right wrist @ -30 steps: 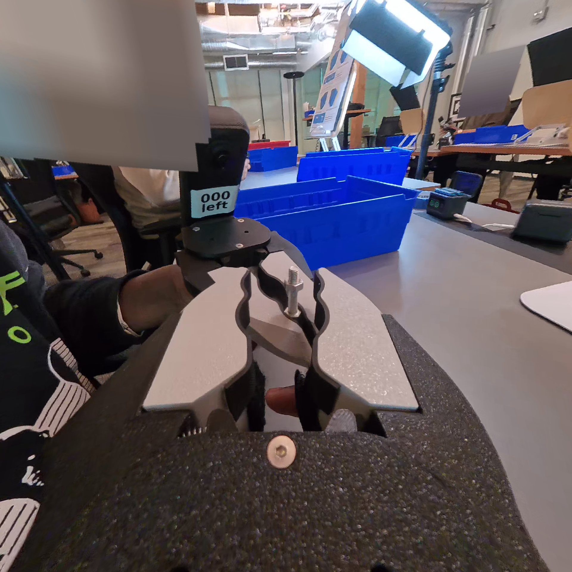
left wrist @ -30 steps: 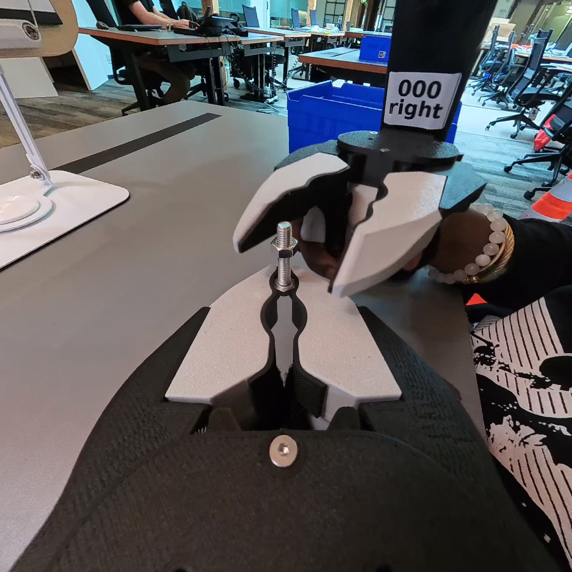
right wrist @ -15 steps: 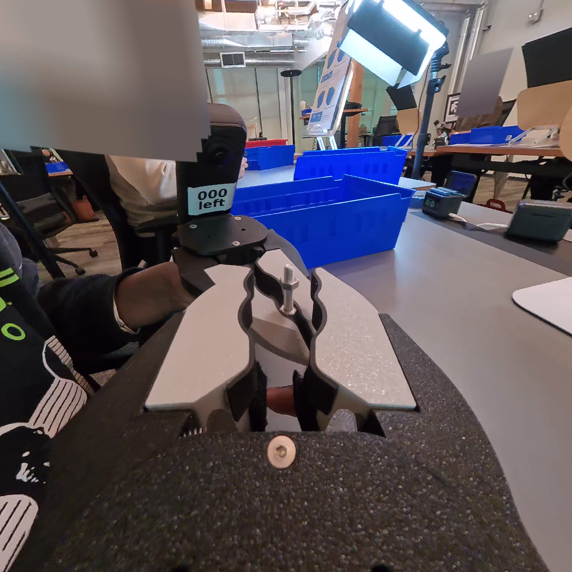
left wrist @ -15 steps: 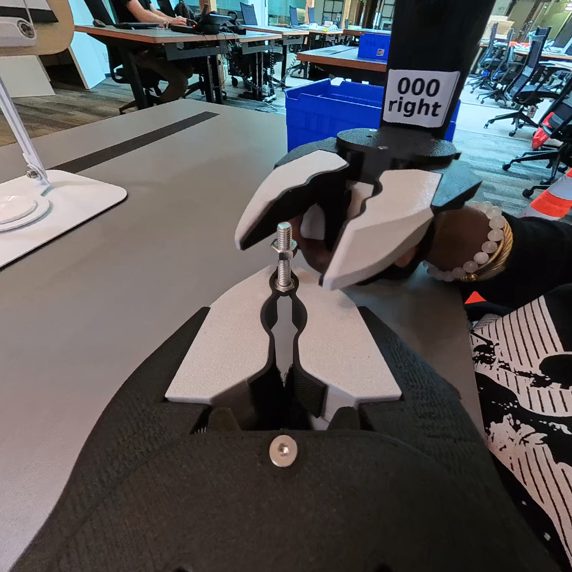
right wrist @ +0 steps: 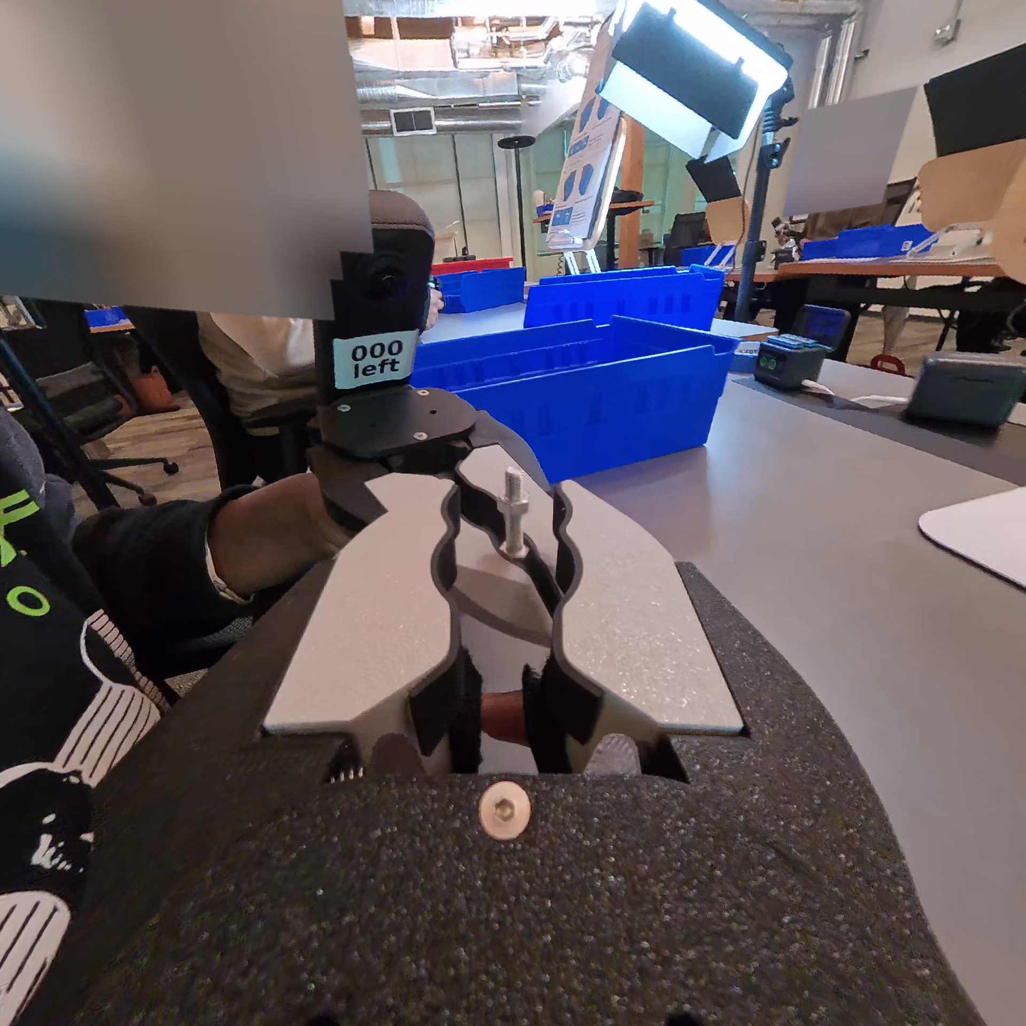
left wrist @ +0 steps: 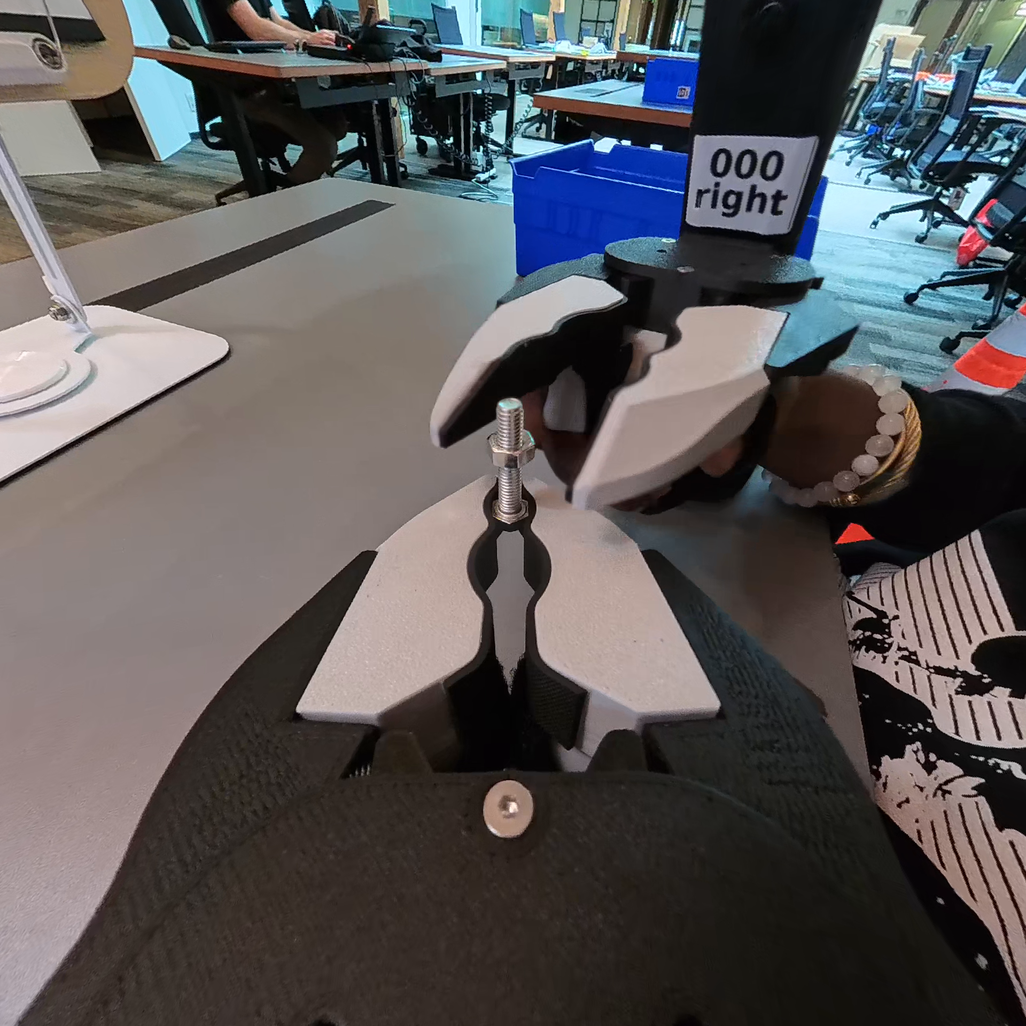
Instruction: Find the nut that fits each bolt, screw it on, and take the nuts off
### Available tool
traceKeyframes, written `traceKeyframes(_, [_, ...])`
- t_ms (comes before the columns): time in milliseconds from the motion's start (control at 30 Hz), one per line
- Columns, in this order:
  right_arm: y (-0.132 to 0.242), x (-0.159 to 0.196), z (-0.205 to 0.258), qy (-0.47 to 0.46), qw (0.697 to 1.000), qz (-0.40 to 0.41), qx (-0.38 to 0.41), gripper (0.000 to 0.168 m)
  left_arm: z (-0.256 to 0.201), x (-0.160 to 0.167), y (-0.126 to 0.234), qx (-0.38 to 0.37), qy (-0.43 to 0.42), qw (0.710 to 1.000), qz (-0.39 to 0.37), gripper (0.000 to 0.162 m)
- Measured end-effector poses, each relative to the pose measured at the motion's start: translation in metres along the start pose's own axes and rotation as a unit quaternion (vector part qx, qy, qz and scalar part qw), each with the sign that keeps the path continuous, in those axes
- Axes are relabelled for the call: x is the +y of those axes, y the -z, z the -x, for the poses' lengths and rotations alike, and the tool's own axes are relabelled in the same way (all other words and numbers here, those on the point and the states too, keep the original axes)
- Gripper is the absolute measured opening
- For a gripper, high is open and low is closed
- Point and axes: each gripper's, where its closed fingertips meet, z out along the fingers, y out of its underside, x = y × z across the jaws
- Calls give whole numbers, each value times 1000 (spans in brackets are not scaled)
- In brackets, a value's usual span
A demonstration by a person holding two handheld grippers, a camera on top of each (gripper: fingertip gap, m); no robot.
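Bolt: silver threaded steel bolt (left wrist: 509, 466) stands upright, its lower end clamped in the notch at the tips of my left gripper (left wrist: 511, 513), threaded end pointing up.
Nut: small silver hex nut (left wrist: 511, 448) sits partway down the thread, bare thread above it and below it.
Left fingers: drawn narrow around the bolt, holding it firm above the grey table (left wrist: 233, 499).
Right fingers: my right gripper (right wrist: 505, 519) is spread, its pale jaws standing either side of the bolt and nut without touching them, as far as I can judge; in the left wrist view the near fingertip (left wrist: 444, 427) looks just beside the nut.
Progress: I judge the matching is done for this bolt, since the nut is on the thread. Whether I am winding it on or backing it off, I cannot tell.
Left to do: close on the nut and turn it; other bolts or nuts are not in view.
Beyond: blue plastic bin (right wrist: 583, 400) rests farther off on the table, and a white flat stand base (left wrist: 111, 361) lies well apart to the left.
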Motion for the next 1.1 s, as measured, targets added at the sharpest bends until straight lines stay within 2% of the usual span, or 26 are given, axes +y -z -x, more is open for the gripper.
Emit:
traceKeyframes(133, [0,3,5,7,1000,21,-10,29,1,-1,1,-1,2,1000,-3,4])
traceKeyframes(267, [20,0,8,-13,999,27,-39,12,3,-2,1,-6,9,1000,-7,4])
traceKeyframes(433, [20,-12,-4,7,1000,5,15,17,1,0,0,-5,0,1000,0,4])
traceKeyframes(533, [10,-10,-1,26,999,21,18,17,-1,2,-2,-3,-7,1000,8,4])
traceKeyframes(633, [7,-6,-2,32,999,35,23,7,-3,3,-2,3,-10,1000,11,4])
traceKeyframes(733, [11,-6,-3,22,999,38,21,6,-5,3,-3,9,-14,1000,14,4])
traceKeyframes(767, [14,-7,-5,21,999,34,27,6,-4,2,-2,6,-14,1000,11,6])
traceKeyframes(867, [31,-21,-17,10,998,4,57,6,-1,1,-2,-3,-8,1000,6,43])
traceKeyframes(933, [50,-32,-29,8,996,-8,93,6,2,1,-2,-13,-4,1000,9,62])
traceKeyframes(1000, [81,-44,-47,21,988,-2,150,6,4,2,-3,-22,-3,1000,12,71])
traceKeyframes(1100, [149,-71,-75,38,964,2,265,6,6,1,-3,-26,1,1000,10,72])
